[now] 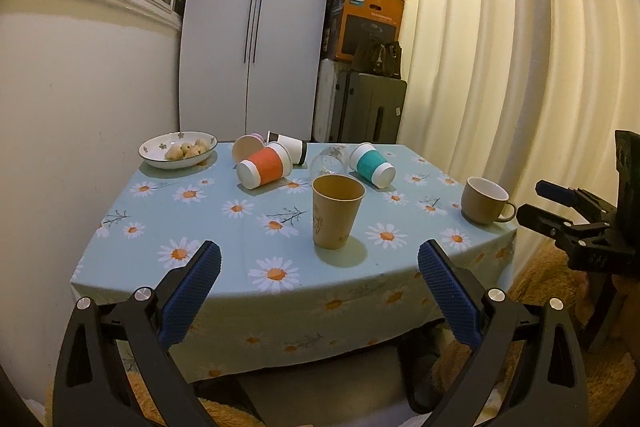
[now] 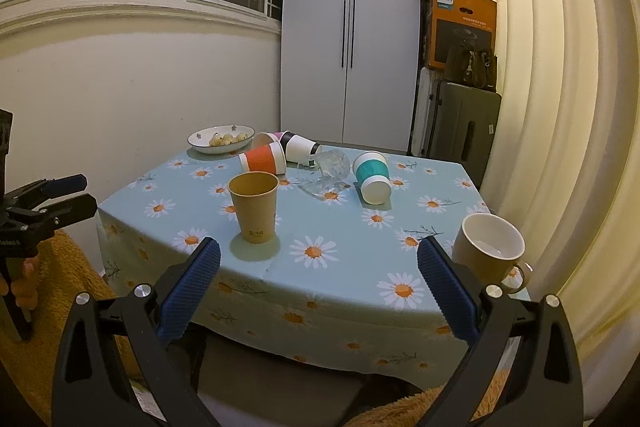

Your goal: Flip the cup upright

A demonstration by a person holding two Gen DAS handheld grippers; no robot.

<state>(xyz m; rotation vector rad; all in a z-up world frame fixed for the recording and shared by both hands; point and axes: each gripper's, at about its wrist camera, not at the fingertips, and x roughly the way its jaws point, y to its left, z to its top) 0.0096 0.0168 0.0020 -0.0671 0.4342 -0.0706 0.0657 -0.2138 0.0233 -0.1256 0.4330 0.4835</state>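
Several cups lie on their sides at the back of the table: an orange-sleeved cup point(image 1: 264, 169) point(image 2: 264, 157), a teal-sleeved cup point(image 1: 372, 164) point(image 2: 372, 177), a black-and-white cup point(image 1: 292, 147) point(image 2: 300, 147), a pink cup point(image 1: 246, 146) and a clear glass point(image 1: 329, 161) point(image 2: 326, 171). A brown paper cup point(image 1: 336, 211) point(image 2: 255, 207) and a tan mug point(image 1: 484, 201) point(image 2: 486, 247) stand upright. My left gripper point(image 1: 320, 267) point(image 2: 60, 195) is open and empty before the table's front edge. My right gripper point(image 2: 319, 263) point(image 1: 548, 203) is open and empty, near the mug.
A white bowl of snacks point(image 1: 178, 150) point(image 2: 221, 139) sits at the back left of the daisy tablecloth point(image 1: 224, 227) point(image 2: 348, 227). A wall is on the left, curtains on the right, a wardrobe and stacked boxes point(image 1: 366, 27) behind.
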